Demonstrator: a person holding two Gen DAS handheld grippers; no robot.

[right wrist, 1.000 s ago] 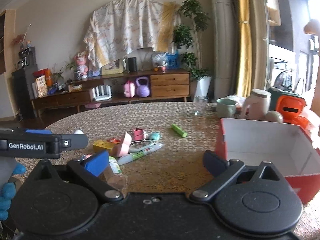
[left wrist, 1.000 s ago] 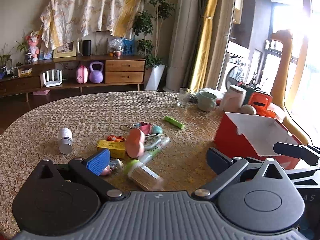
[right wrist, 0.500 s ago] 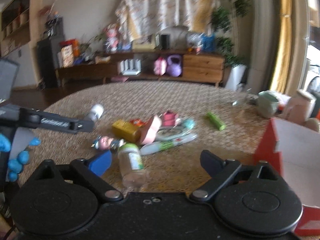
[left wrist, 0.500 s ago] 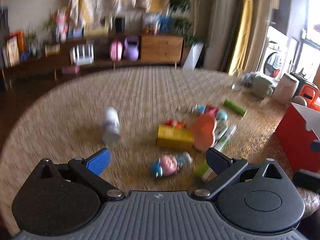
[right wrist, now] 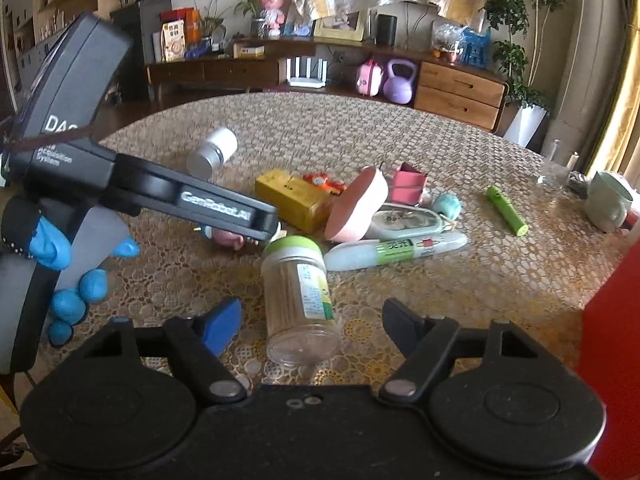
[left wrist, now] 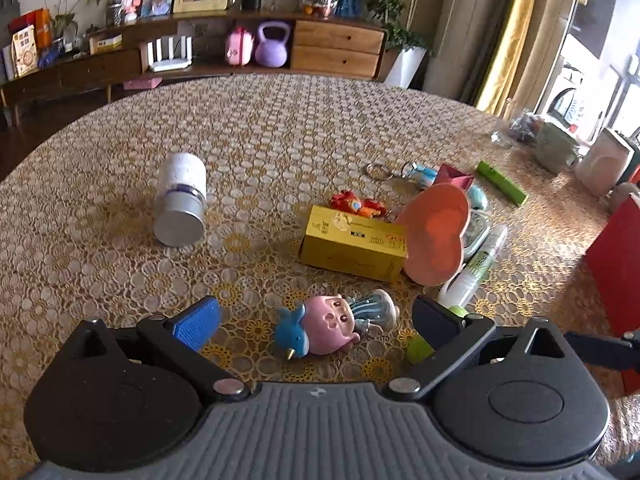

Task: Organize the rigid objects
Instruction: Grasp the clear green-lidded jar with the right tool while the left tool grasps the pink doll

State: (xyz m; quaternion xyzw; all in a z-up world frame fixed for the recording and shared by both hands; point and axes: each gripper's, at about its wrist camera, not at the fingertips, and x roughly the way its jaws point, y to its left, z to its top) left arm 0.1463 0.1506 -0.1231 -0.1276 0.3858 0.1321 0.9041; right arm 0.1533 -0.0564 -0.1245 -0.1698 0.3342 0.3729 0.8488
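Observation:
My left gripper [left wrist: 316, 322] is open, its jaws standing either side of a pink and blue toy figure [left wrist: 332, 326] lying on the table. Beyond it lie a yellow box [left wrist: 352, 242], a pink heart-shaped case [left wrist: 436, 238], a white and silver bottle [left wrist: 182, 200] and a white-green pen [left wrist: 476, 268]. My right gripper [right wrist: 312, 318] is open around a clear toothpick jar with a green lid [right wrist: 298, 292] lying on its side. The left gripper's body [right wrist: 192, 200] crosses the right wrist view and hides most of the toy.
A red box [right wrist: 616, 320] stands at the right edge. A green tube [right wrist: 506, 210], a pink cube [right wrist: 408, 186], a key ring [left wrist: 378, 170] and a red toy [left wrist: 358, 206] lie in the cluster. A green mug [right wrist: 608, 200] and a white jug [left wrist: 604, 164] stand far right.
Both grippers swung left and tilted down toward the table. The left one came over the toy figure; the right one closed in on the toothpick jar. Both stayed open.

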